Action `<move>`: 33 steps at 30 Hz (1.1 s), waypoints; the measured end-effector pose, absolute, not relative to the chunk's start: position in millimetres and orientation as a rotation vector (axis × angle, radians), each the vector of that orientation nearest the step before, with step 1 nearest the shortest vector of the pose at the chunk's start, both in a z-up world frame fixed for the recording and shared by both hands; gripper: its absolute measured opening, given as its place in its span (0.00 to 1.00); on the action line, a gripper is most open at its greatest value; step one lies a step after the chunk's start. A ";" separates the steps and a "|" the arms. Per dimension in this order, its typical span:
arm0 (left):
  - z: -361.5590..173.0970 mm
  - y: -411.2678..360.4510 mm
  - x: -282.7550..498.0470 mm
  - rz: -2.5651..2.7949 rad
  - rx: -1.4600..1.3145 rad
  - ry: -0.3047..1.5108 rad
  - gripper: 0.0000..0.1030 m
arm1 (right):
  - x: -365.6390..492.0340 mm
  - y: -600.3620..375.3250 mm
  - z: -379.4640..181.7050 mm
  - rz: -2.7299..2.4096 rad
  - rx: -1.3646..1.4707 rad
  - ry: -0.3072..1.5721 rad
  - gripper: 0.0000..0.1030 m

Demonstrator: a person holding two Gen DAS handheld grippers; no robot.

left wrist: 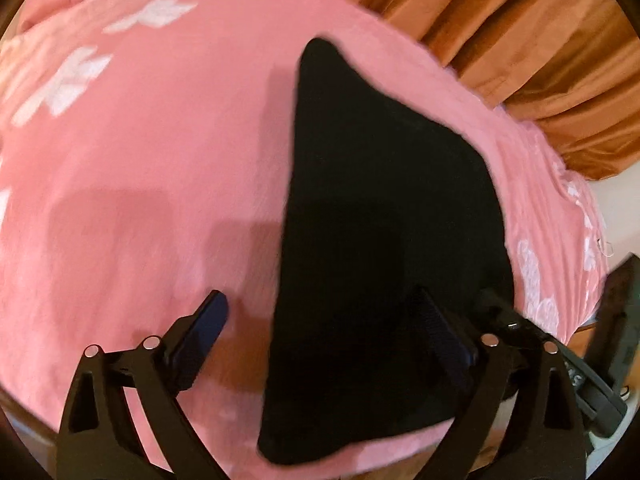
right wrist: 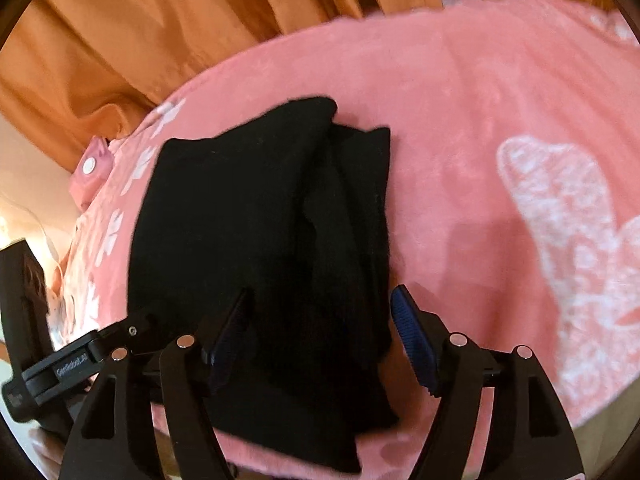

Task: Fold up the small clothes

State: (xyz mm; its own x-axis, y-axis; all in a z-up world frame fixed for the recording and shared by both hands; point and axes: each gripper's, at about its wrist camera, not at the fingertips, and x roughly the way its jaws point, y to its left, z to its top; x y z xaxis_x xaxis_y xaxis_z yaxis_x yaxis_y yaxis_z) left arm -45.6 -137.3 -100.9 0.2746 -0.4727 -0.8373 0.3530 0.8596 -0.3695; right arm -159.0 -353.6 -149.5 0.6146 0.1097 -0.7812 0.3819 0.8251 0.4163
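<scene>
A black garment (left wrist: 380, 232) lies folded on a pink blanket (left wrist: 160, 160). In the right wrist view the black garment (right wrist: 260, 220) shows stacked layers and folds on the pink blanket (right wrist: 460, 120). My left gripper (left wrist: 320, 308) is open just above the garment's near left edge, its left fingertip (left wrist: 214, 308) over the blanket and its right one (left wrist: 430, 312) over the cloth. My right gripper (right wrist: 324, 308) is open above the garment's near right part, holding nothing. The other gripper's body (right wrist: 80, 356) shows at its lower left.
Orange curtains (left wrist: 520, 40) hang behind the bed, also in the right wrist view (right wrist: 160, 20). The blanket has white flower prints (right wrist: 568, 240). A pink tab with a metal snap (right wrist: 94, 168) sits at the blanket's edge. A dark object (right wrist: 20, 292) stands off the bed.
</scene>
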 end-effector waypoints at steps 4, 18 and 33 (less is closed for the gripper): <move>-100.2 -156.9 -42.9 -0.601 -0.086 1.161 0.87 | -150.1 -352.1 -148.7 -0.120 0.615 0.881 0.57; 15.4 -192.3 -87.7 -0.916 -0.089 1.006 0.27 | -213.4 -336.6 -9.0 -0.109 0.498 0.563 0.21; 241.0 -106.9 -112.0 -0.979 -0.041 0.431 0.30 | -249.3 -277.9 185.8 0.095 0.304 0.116 0.22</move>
